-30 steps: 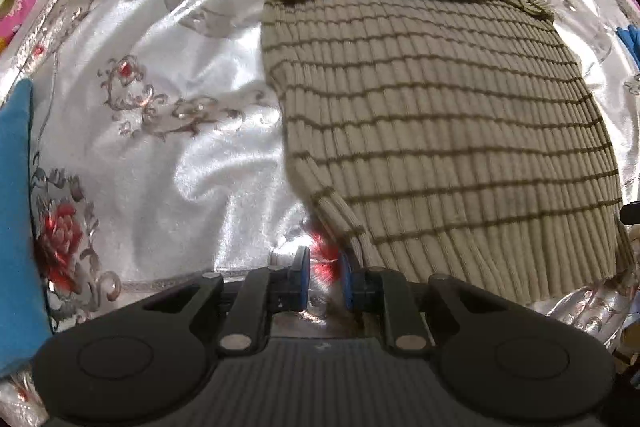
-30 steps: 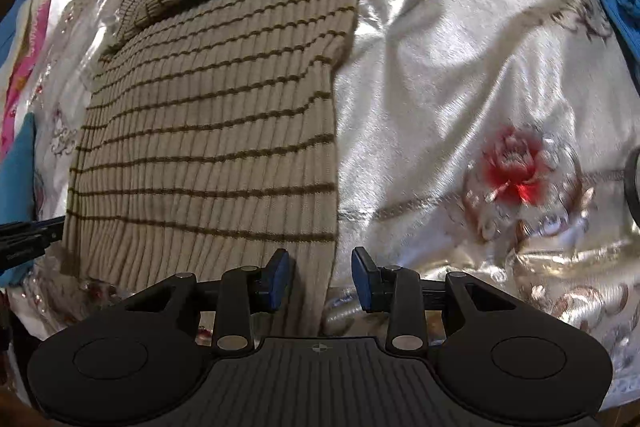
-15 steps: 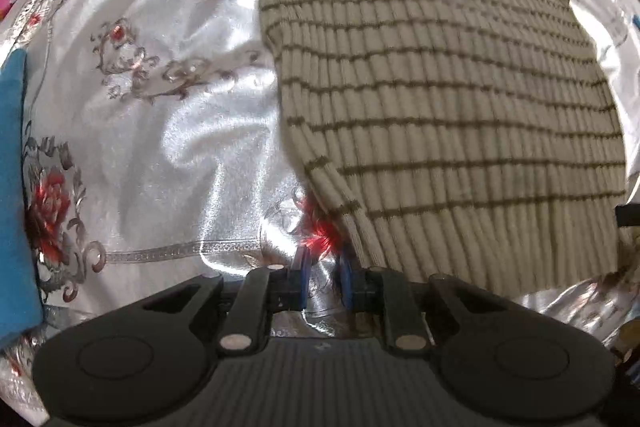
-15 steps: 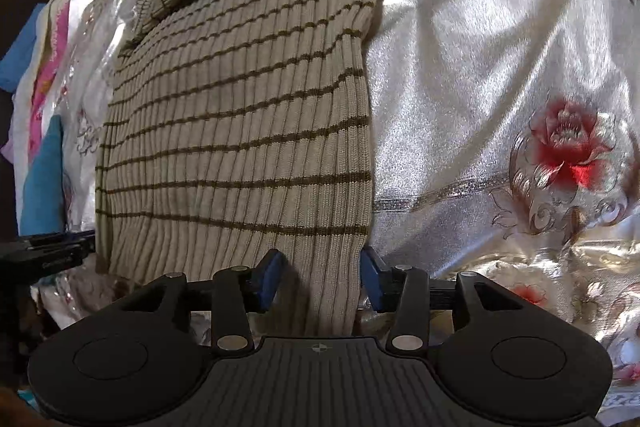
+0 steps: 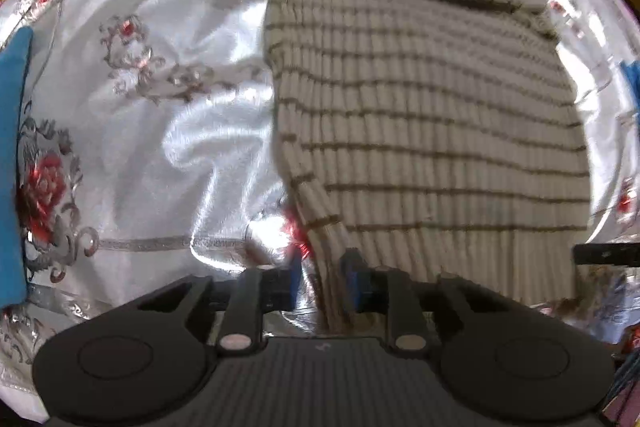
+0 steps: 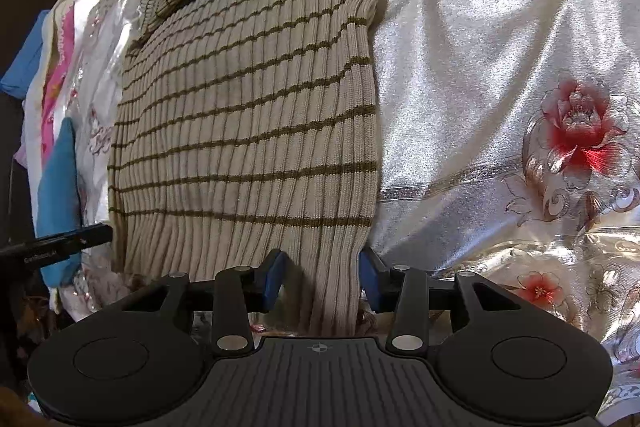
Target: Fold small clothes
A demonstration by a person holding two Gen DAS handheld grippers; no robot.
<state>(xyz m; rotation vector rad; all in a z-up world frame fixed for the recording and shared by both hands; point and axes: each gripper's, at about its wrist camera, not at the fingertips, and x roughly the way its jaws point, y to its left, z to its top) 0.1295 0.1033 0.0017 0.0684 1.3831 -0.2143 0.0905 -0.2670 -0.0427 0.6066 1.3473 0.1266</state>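
A beige ribbed sweater with thin brown stripes (image 5: 420, 127) lies flat on the silver cloth, its top part folded down over the body. My left gripper (image 5: 322, 279) points down at the sweater's near left hem corner. Its jaws are opening, and the corner strip stands between them with a gap on the left side. My right gripper (image 6: 322, 275) is open over the near right hem corner of the sweater (image 6: 248, 107); fabric runs between its jaws, with daylight beside the left pad. Each gripper's dark tip shows at the edge of the other's view.
A shiny silver cloth with red flowers (image 6: 500, 67) covers the surface and is wrinkled left of the sweater (image 5: 192, 155). A blue cloth (image 5: 12, 167) lies at the left edge. Pink and white clothes (image 6: 60, 59) are piled beyond the sweater's left side.
The left jaws have spread, and the hem corner that lay beside the right finger now sits between them. The right gripper has shifted over the sweater's right hem corner, which now sits between its jaws.
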